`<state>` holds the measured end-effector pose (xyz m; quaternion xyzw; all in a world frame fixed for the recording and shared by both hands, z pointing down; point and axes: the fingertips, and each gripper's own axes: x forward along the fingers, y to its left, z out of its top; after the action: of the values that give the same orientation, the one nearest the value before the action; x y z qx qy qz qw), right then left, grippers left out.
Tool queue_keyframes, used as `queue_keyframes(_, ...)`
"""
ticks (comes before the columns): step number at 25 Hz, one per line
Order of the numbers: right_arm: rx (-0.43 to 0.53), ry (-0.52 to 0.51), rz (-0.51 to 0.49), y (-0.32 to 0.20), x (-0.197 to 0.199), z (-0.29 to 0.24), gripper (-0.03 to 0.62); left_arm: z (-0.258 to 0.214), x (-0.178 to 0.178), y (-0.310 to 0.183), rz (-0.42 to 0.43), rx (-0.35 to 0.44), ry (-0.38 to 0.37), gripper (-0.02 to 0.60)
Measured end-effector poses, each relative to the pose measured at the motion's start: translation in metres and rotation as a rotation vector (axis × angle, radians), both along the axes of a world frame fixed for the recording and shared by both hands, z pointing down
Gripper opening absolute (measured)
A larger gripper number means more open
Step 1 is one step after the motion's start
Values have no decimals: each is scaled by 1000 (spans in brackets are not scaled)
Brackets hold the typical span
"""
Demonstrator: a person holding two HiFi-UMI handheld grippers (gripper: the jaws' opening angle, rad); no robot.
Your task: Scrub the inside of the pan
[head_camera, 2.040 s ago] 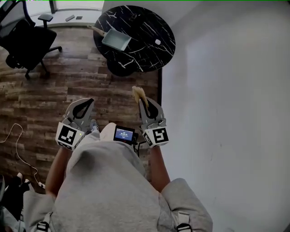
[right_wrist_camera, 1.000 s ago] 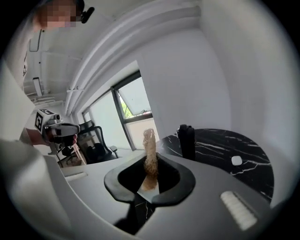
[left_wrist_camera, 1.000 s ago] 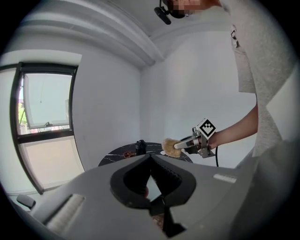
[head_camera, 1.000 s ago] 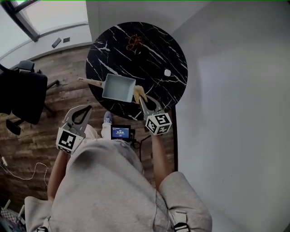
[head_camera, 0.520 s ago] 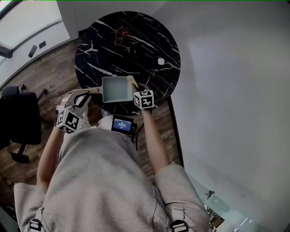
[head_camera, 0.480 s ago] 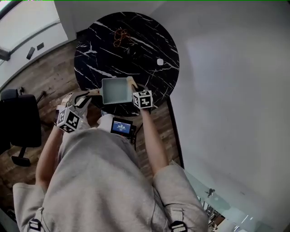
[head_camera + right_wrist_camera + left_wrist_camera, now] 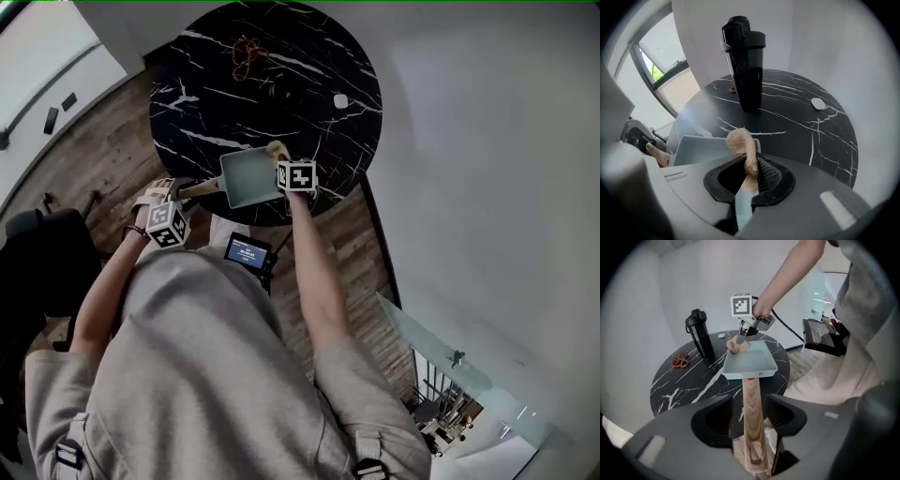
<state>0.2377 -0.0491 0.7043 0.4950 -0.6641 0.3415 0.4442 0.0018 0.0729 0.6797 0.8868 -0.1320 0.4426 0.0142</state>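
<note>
A pale blue rectangular pan with a wooden handle sits at the near edge of the round black marble table. My left gripper is at the handle. In the left gripper view the handle lies between the opening jaws of the left gripper, with a gap on each side. My right gripper is shut on a tan fibrous scrubber. It holds the scrubber at the far right corner of the pan.
A tall black bottle stands mid-table behind the pan. Brown pretzel-like pieces and a small white object also lie on the table. A small screen device sits at the person's waist. A black office chair stands to the left.
Both grippers reached the table. The right one brought the scrubber to the pan's corner. The left one came to the handle, which now sits between its jaws.
</note>
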Motion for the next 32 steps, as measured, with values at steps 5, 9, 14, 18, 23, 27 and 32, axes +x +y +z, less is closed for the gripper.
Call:
queue_keyframes(5,-7,60,-2,-8,-11,8,48,11,8,7,57,-19,-14,122)
queue_keyframes(9,6,85,30,-13,-18,16,46,11,9,8,83,-18,12,127)
queue_keyframes(14,10,14,20,-10,-37,19,48,11,6,8,80,-12,27,127)
queue_keyframes(18,-5,-62,-9,0,-64,22,48,10,6,10,66,-24,37,127)
queue_keyframes(23,-22,-104,-93,13,-104,25,48,10,6,9,66,-21,32,124)
queue_keyframes(27,-28,-136,-132,22,-130,26,48,9,6,9,65,-28,33,124)
queue_keyframes(32,-16,-150,-94,26,-136,24,48,9,7,11,81,-27,27,124)
